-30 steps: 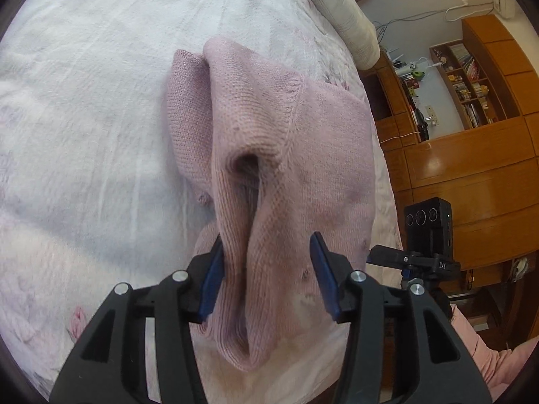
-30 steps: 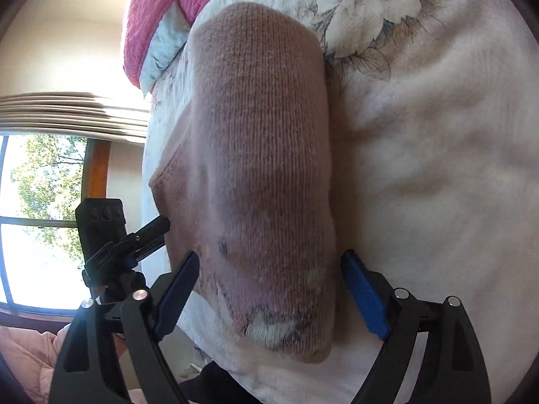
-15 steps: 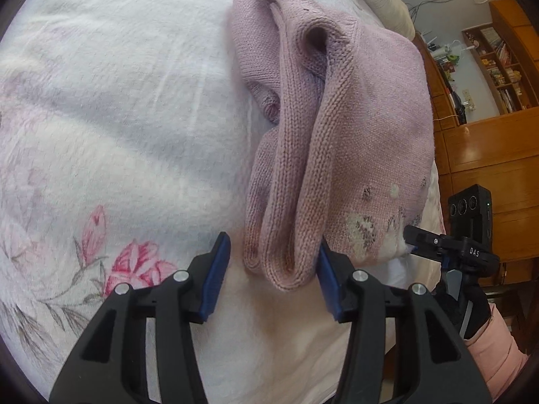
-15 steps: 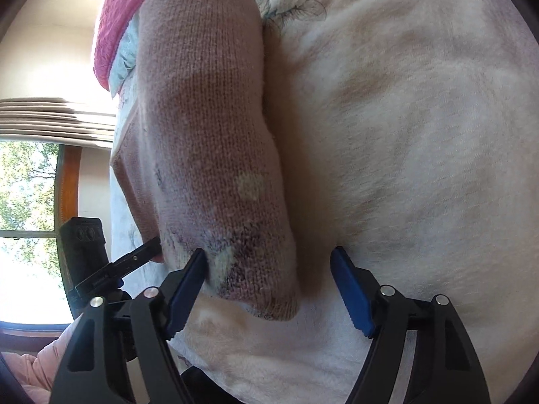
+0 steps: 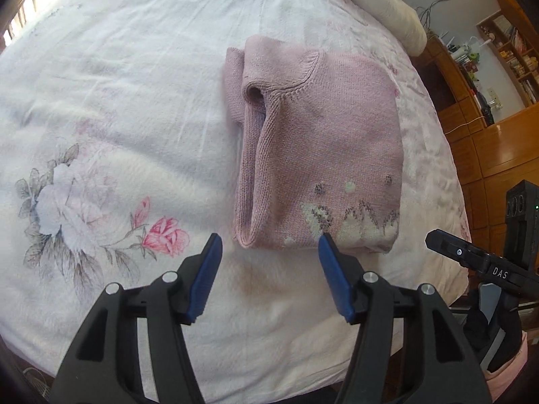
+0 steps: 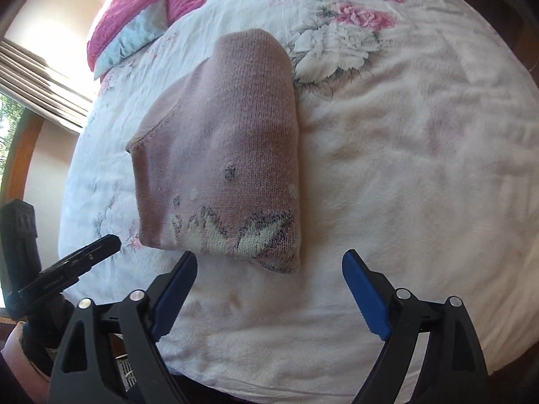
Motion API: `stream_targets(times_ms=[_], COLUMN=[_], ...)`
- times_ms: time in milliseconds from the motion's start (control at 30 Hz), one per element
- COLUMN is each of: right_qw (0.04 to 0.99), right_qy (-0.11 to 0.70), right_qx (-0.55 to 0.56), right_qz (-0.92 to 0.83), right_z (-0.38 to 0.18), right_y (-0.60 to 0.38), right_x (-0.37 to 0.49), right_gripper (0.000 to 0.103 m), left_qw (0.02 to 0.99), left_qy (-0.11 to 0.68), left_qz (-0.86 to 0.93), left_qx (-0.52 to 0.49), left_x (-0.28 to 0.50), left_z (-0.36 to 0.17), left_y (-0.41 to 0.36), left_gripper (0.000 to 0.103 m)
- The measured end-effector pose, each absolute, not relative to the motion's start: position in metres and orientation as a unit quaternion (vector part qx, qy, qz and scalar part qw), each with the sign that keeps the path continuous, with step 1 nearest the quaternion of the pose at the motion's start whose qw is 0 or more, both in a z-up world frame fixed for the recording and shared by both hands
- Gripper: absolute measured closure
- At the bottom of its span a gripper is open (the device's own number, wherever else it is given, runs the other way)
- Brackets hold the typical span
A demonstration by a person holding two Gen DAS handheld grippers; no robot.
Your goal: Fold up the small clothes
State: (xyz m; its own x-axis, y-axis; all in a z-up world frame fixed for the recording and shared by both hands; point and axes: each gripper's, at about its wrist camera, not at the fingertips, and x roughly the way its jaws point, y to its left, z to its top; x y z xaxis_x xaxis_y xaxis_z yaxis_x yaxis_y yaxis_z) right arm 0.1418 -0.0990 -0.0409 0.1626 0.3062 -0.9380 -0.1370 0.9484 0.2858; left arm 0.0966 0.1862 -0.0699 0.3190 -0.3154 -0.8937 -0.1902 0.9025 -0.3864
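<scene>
Your folded knit sweater (image 5: 323, 141) is dusty pink, with a cream and grey-flecked pattern along its near hem. The plush bedspread (image 5: 111, 101) is white, printed with pink and pale grey flowers. Both grippers' finger pads (image 6: 175, 289) are blue on black frames.

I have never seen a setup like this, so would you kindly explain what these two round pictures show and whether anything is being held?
A person holds two hand-held grippers, each with a fisheye camera looking along its blue-padded fingers. One picture comes from the left gripper, the other from the right gripper. Both are open and hold nothing. Ahead of them a folded pink knitted sweater lies on a white floral bedspread. The black device at each picture's edge is the other gripper. A pink cushion lies farther back.
</scene>
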Motion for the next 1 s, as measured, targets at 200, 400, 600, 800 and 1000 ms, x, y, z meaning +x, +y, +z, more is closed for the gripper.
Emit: stream_targets(times_ms=[200,400,600,800,1000], right_qw=[0.791,0.824,0.827,0.83,0.831], right_qy=[0.595,0.559,0.556,0.549,0.549], right_qx=[0.021,-0.046,-0.036,-0.036,-0.053], right_qz=[0.141,0.074,0.077,0.085,0.078], right_z=[0.005,0.037,0.052,0.068,0.078], right_y=[-0.092,-0.085,-0.083,-0.081,-0.077], right_x=[0.124,0.114,0.108,0.098,0.091], right_gripper=[0.009,0.004,0.004,0.004,0.004], left_qw=[0.81,0.821,0.82,0.821,0.823], left_qy=[0.565,0.556,0.557,0.557,0.554], left_qz=[-0.013,0.037,0.038,0.034,0.039], left_qx=[-0.16,-0.129,-0.125,-0.119,-0.119], left_x=[0.081,0.068,0.055,0.045,0.041], left_z=[-0.019,0.012,0.023,0.029,0.035], left_y=[0.172,0.163,0.156,0.148,0.146], left_gripper=[0.033,0.032,0.032,0.032,0.032])
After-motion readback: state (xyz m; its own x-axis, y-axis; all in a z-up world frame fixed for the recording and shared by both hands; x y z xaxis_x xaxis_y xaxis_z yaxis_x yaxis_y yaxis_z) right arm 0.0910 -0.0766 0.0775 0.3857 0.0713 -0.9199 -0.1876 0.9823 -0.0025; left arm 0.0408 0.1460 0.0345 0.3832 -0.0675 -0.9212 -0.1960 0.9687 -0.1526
